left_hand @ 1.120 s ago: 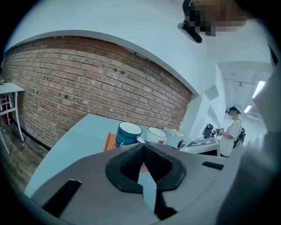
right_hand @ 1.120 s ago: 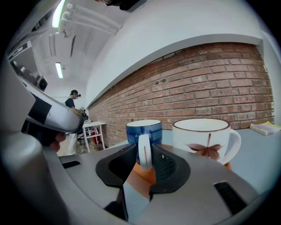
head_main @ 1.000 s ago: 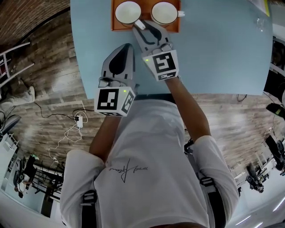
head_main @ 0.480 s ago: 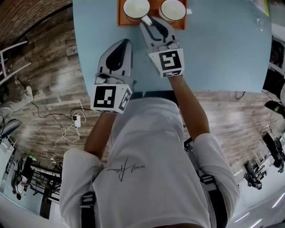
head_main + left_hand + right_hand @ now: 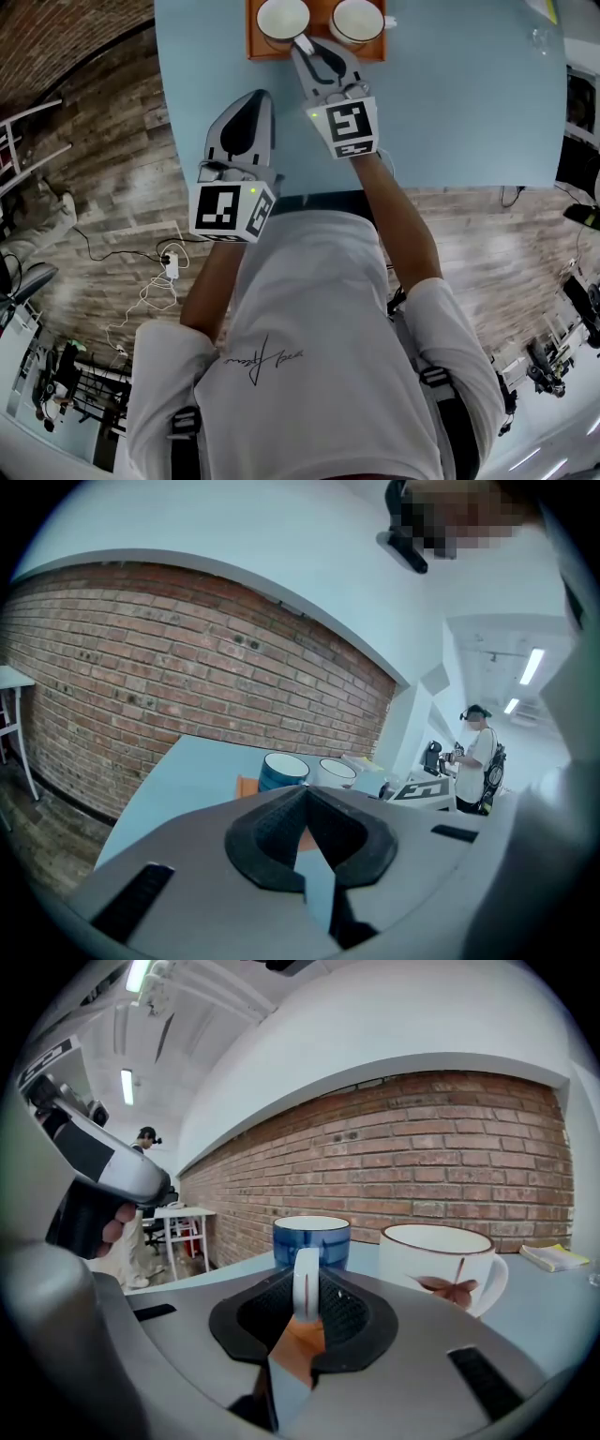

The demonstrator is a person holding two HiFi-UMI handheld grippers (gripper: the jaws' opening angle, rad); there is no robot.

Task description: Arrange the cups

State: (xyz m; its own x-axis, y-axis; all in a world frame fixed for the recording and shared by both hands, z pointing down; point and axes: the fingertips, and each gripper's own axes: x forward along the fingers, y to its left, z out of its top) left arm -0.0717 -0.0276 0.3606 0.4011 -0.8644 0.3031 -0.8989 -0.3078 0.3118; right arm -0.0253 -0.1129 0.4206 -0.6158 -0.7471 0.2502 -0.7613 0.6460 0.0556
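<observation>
An orange tray (image 5: 258,52) at the far edge of the pale blue table (image 5: 450,103) holds a blue cup (image 5: 283,19) and a white cup (image 5: 356,21). My right gripper (image 5: 302,43) reaches to the blue cup from the near side. In the right gripper view the blue cup (image 5: 311,1234) has its white handle (image 5: 307,1283) between the closing jaws, and the pads press on it. The white cup (image 5: 436,1262) with a leaf print stands to the right. My left gripper (image 5: 264,96) hovers over the table nearer me, shut and empty, with both cups (image 5: 281,771) ahead of it.
The table's near edge (image 5: 375,192) runs just in front of my body, with wood floor and cables (image 5: 159,272) to the left. A yellow item (image 5: 561,11) lies at the table's far right corner. A brick wall stands behind the table, and another person (image 5: 480,754) is in the background.
The right gripper's jaws have narrowed onto the blue cup's handle. The left gripper has shifted slightly over the table.
</observation>
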